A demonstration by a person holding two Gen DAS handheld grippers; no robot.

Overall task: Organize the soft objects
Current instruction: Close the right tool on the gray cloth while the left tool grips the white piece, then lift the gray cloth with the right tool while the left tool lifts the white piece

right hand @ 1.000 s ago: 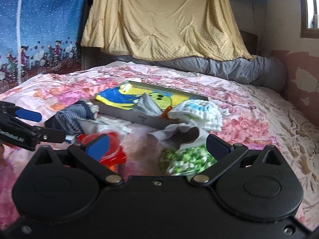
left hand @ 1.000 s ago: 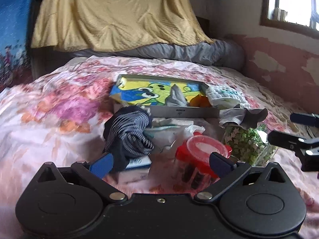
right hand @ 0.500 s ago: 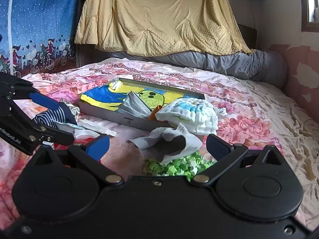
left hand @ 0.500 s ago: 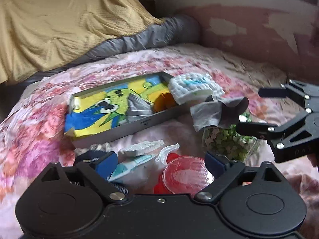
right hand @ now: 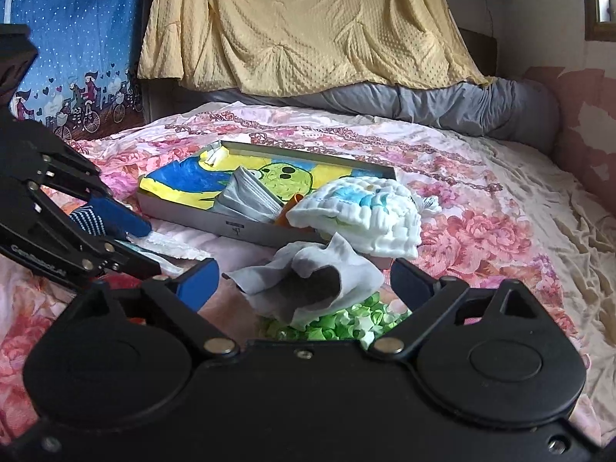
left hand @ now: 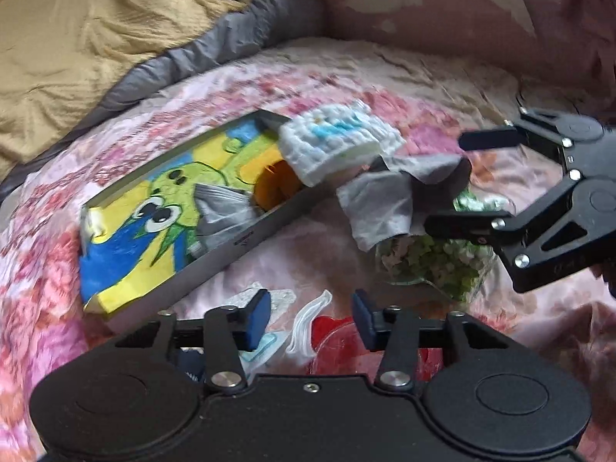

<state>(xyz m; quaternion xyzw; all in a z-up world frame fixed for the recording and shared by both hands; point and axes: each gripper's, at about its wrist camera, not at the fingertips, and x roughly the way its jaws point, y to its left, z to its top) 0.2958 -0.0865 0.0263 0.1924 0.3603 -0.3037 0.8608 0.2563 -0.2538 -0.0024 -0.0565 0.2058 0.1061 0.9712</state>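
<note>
Bed [right hand: 481, 200] with pink flowered cover carries everything. Yellow blanket [right hand: 308, 27] and grey bolster [right hand: 442, 104] at the head, well beyond both sets of jaws.

Shallow grey box [right hand: 246, 227] with a cartoon-printed lining lies ahead of the right gripper [right hand: 304, 281] and to the upper left of the left gripper [left hand: 310, 319]. Inside it: a folded grey cloth [right hand: 250, 196] and something orange [left hand: 275, 188], kind unclear.

Bag of green paper bits [left hand: 435, 258] sits directly under the right jaws. Red lidded container [left hand: 338, 342] sits just beyond the left jaws, with a white crumpled wrapper [left hand: 308, 319] showing in the gap; contact cannot be told. Striped sock [right hand: 88, 221] lies beside the left jaws in the right wrist view, partly hidden by them.

Task items: white quilted cloth [right hand: 365, 215] with blue patches, puffy, draped over the near right corner of the box. Grey sock [right hand: 308, 281], crumpled, dark opening facing the camera, lies on the green bag, between the right jaws but not pressed by them.

Left jaws: closing, partly apart, clamped on nothing visible. Right jaws: wide apart, starting to close around the grey sock.
</note>
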